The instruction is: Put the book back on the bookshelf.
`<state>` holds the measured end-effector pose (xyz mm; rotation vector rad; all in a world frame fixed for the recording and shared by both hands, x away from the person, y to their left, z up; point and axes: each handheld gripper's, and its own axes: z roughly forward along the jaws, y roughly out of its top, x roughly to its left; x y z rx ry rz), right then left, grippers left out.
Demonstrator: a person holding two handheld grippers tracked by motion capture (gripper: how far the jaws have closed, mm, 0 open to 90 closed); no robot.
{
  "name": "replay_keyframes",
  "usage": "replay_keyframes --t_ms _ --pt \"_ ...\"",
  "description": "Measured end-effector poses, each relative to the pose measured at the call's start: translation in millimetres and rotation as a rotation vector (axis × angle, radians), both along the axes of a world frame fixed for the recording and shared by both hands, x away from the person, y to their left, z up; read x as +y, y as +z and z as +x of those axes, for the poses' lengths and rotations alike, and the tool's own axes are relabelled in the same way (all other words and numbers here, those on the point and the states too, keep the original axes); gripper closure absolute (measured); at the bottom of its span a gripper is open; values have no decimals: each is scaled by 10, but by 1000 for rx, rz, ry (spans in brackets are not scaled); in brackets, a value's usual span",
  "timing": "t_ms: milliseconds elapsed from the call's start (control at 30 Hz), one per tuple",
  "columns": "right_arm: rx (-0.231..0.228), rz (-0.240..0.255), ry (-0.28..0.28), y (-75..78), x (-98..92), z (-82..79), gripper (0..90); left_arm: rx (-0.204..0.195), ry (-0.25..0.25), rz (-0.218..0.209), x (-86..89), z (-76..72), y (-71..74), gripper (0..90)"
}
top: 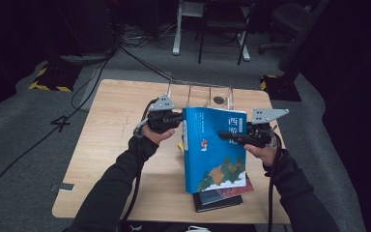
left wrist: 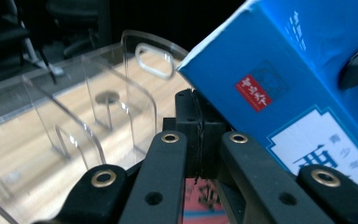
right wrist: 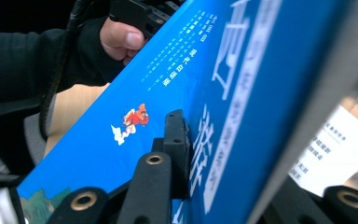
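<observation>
A blue book [top: 212,154] with white Chinese title characters is held tilted above the table, its lower end over a stack of books [top: 220,197]. My right gripper [top: 222,135] is shut on the blue book [right wrist: 168,93] at its right edge. In the right gripper view one pad [right wrist: 177,135] presses on the front cover and the other jaw lies behind the book. My left gripper [top: 179,117] sits at the book's spine edge with its jaws shut on each other. In the left gripper view the left gripper [left wrist: 196,116] has nothing between its pads, and the blue book [left wrist: 279,60] leans just beside them.
A clear acrylic book rack [top: 200,94] stands at the table's far edge, close behind the left gripper [left wrist: 98,107]. The wooden table [top: 111,145] has bare room on its left half. Chairs and cables lie on the floor beyond. The left hand [right wrist: 121,39] appears past the book.
</observation>
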<state>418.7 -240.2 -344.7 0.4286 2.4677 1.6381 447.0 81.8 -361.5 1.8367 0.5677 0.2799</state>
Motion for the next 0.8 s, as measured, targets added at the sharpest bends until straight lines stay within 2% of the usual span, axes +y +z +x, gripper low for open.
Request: replay_keyframes --t_ms 133,200,267,300,467,500,533,633,767,800 --pt "-83 37 -29 101 -8 -61 827 -53 -3 0 3 -39 263 900" --pt "-136 34 -53 138 12 -100 828 -82 -2 9 -6 -63 371 900" --pt "-172 40 -63 167 19 -131 829 -102 -4 3 -7 -102 470 900" --pt "-186 42 -66 170 19 -149 829 -118 -6 14 -9 -124 503 900" --pt "-260 50 -58 141 -10 -285 828 -172 11 48 -19 -263 535 900" --pt "-272 53 -54 137 -17 -323 829 -172 11 48 -19 -263 535 899" --pt "-272 53 -54 137 -17 -323 829 -176 18 43 -15 -291 532 899" --pt "-315 49 -51 134 -34 -447 828 -194 19 39 -1 -370 530 894" --pt "-368 47 -54 118 -64 -615 828 -203 8 14 25 -443 534 825" --pt "-368 47 -54 118 -64 -615 828 -202 10 1 28 -480 530 825"
